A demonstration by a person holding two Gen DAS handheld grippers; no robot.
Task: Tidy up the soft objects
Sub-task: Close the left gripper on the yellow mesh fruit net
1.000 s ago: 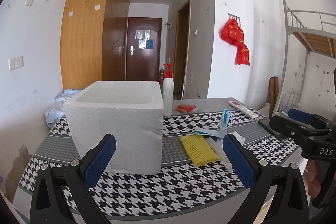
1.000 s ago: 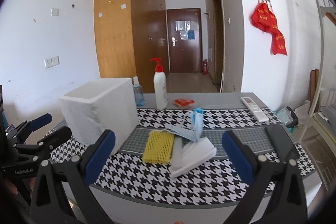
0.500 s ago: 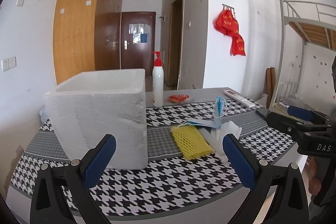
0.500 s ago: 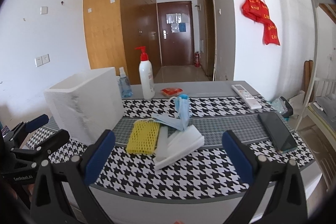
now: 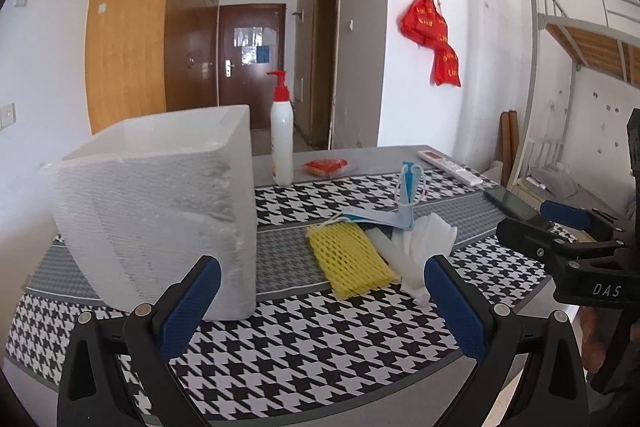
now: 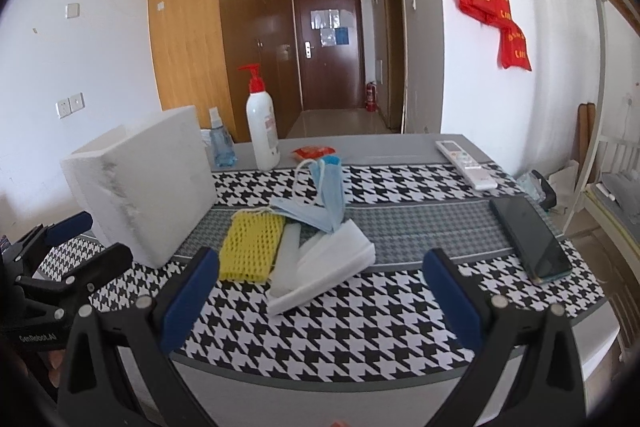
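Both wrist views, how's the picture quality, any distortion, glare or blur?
Left wrist view: strong fisheye bending, dark corners; the foam box looks overexposed and soft up close, with the claw sharp. Right wrist view: same curved walls and black rim; daylight is even, the phone screen shows mild sheen, and the mask and yellow net read clearly.

Legible lettering is sparse.
- Right gripper (image 5: 560, 227), seen from the left wrist view: white letters "DAS" on its black body.
- Left gripper (image 6: 80, 243), seen from the right wrist view: small white print on its black frame, reads roughly "GenRobot.AI".
- Red bags (image 6: 496, 15) on the wall hooks: yellow characters, too blurred to read.
- Pump bottle (image 6: 262, 131): label print too small.
- Door papers (image 6: 330, 27): unreadable.
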